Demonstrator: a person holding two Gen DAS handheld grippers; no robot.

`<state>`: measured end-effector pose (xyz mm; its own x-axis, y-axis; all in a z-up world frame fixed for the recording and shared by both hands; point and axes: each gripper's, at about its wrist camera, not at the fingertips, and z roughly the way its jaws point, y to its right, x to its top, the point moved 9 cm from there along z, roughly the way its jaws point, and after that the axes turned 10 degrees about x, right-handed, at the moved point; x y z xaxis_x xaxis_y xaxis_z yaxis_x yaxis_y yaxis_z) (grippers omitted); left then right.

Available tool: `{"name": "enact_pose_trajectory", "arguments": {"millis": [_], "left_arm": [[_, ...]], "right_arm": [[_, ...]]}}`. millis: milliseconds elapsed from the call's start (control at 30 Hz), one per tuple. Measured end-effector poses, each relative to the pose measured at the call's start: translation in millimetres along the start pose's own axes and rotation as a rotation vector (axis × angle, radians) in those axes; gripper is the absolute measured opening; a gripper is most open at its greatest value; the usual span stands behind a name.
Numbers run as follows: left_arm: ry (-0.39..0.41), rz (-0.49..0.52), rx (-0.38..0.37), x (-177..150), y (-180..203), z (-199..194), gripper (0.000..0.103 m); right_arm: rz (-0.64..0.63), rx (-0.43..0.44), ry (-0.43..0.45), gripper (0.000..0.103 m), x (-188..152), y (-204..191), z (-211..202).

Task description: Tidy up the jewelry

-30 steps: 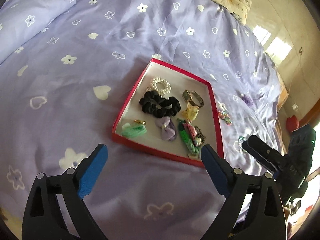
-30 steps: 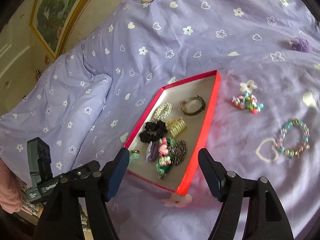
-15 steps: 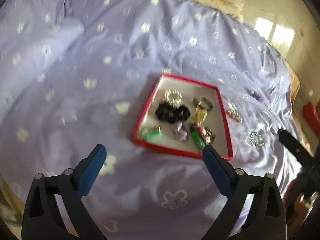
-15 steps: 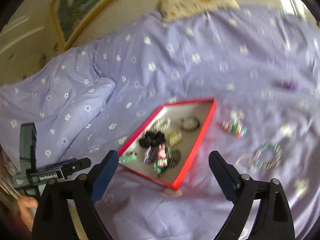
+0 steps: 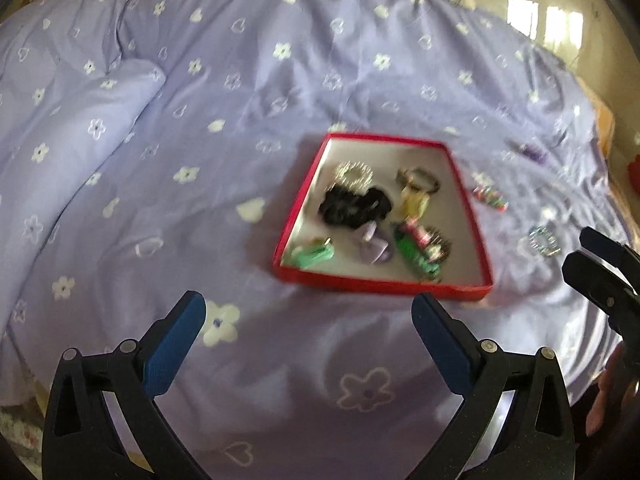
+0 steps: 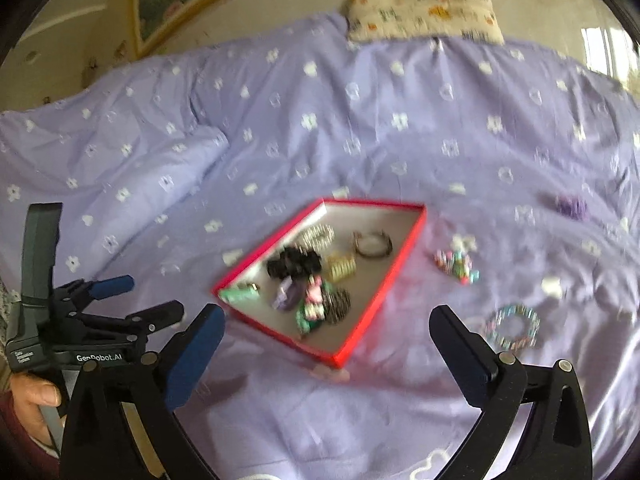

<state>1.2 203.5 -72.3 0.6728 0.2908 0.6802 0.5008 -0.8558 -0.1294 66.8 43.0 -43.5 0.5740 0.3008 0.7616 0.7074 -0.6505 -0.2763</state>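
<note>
Nearest to us, the left gripper [image 5: 308, 312] hangs over the bedspread [image 5: 280, 368] with its blue-padded jaws spread wide and nothing between them, and the right gripper [image 6: 326, 322] does the same; its jaws are opening at this moment, with only cloth below the gap. From the right wrist view the left tool shows at the near left edge of the bed, white lettering on its body reading "GenRobot.AI", a hand [image 6: 34, 404] wrapped round its grip. Just beyond the jaws sits the red tray [image 5: 378, 284], shallow, white inside, lying flat on the bed's middle. In it: a green clip [image 5: 314, 254] at the near left corner, a lilac bow [image 5: 374, 246] beside it, a green and pink cluster [image 5: 420, 246] toward the near right, a black scrunchie [image 5: 354, 206] in the middle, a yellow claw clip [image 5: 414, 202] next to it, a pearl ring [image 5: 354, 172] and a dark bangle [image 5: 420, 178] along the far side. Outside the tray, toward the bed's right edge, lie a colourful bead bracelet [image 6: 458, 264], a teal bead bracelet [image 6: 512, 326] nearer us, and a purple piece [image 6: 572, 206] farther off. At the far edge, a printed pillow [image 6: 424, 14]; its print is too blurred to read.
</note>
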Motion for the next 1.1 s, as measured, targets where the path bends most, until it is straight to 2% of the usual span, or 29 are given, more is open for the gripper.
{"name": "enact_pose_trajectory", "arguments": {"millis": [133,400,733,1100], "left_arm": [[-0.034,-0.003,0.014,-9.8,-1.8,12.5,0.103],[-0.048,0.004,0.045,-14.2,-2.2,19.0,0.103],[0.013,0.0,0.064,-3.7,-2.1,2.5,0.103],[0.062,0.018,0.075,3.8,2.8,-16.9,0.103]], "right_arm": [[0.024,-0.014,-0.048,0.103,-14.8,8.6,14.5],[0.072,-0.017,-0.094,0.103,-29.7,18.2,26.9],[0.06,-0.027,-0.058,0.103,-24.7,15.7,21.0],[0.039,-0.021,-0.062,0.103,-25.2,8.8,22.8]]}}
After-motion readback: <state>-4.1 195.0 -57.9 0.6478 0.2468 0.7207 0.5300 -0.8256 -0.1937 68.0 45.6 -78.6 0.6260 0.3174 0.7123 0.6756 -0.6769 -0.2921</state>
